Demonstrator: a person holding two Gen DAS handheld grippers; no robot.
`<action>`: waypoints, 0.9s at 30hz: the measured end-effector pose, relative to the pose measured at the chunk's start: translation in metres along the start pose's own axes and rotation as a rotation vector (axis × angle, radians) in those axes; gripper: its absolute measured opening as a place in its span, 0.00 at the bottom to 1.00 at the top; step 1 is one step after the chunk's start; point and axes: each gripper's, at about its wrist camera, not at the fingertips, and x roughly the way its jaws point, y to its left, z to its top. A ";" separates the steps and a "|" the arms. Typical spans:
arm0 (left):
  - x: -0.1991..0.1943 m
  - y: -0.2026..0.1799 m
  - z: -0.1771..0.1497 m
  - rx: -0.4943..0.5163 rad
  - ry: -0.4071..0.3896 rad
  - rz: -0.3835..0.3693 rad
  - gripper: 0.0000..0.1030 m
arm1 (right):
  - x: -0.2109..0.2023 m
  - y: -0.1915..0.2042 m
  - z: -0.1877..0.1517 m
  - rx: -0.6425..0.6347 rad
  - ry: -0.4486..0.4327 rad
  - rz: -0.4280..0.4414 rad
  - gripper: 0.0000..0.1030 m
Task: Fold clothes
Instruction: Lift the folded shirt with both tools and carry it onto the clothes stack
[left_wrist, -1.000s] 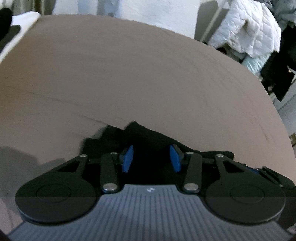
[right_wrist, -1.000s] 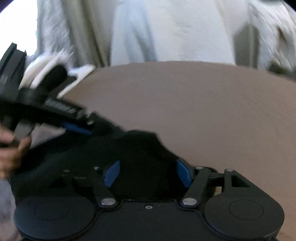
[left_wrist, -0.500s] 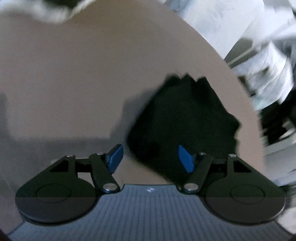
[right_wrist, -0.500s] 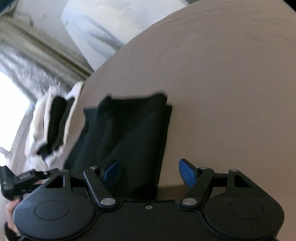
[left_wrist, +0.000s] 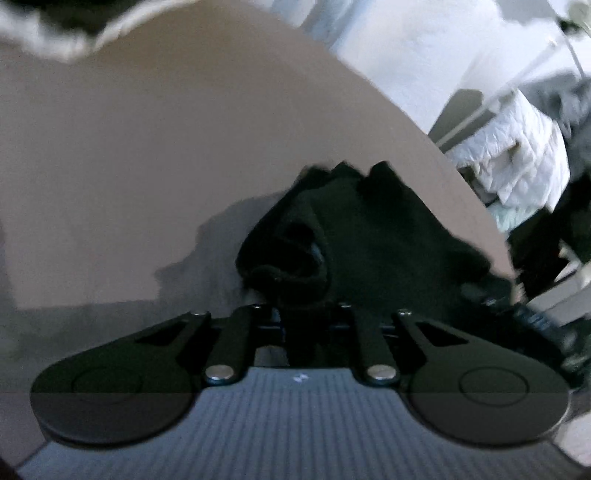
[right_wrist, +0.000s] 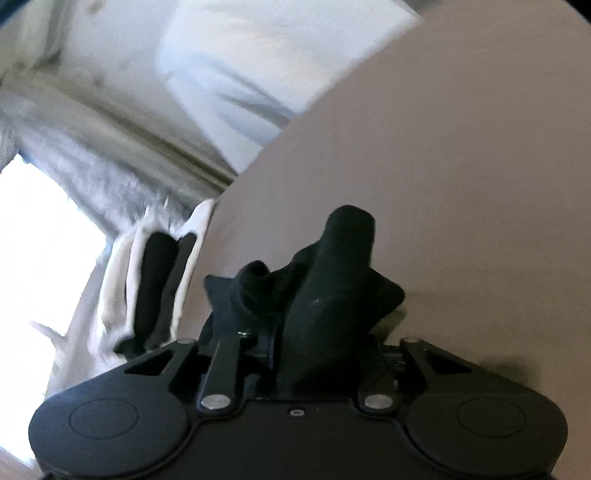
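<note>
Left wrist view: the left gripper (left_wrist: 300, 321) is closing on a bunched edge of the black garment (left_wrist: 369, 236), which lies on the brown counter (left_wrist: 147, 166) toward 1 o'clock. It should lift only when the pinch is firm.

Right wrist view: the right gripper (right_wrist: 314, 354) is closing on a raised fold of the garment at 12 o'clock. Both should rise together, to keep the cloth even.

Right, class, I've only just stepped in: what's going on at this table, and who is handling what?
A person is folding a black garment on a brown table, using a hand-held gripper in each hand. The left gripper is closing on a bunched edge of the cloth, which sits between its jaws. The right gripper is closing too, with a fold of the same dark fabric standing up from between its jaws. A white-and-black garment lies at the table's edge.
</note>
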 end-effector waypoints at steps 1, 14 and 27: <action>-0.007 -0.007 0.000 0.037 -0.021 0.012 0.11 | -0.005 0.014 0.001 -0.040 -0.004 -0.007 0.22; -0.163 -0.028 0.055 0.277 -0.345 0.122 0.11 | -0.015 0.239 0.053 -0.567 0.013 0.043 0.21; -0.215 0.038 0.133 0.260 -0.531 0.207 0.10 | 0.138 0.399 0.087 -0.795 0.121 0.131 0.21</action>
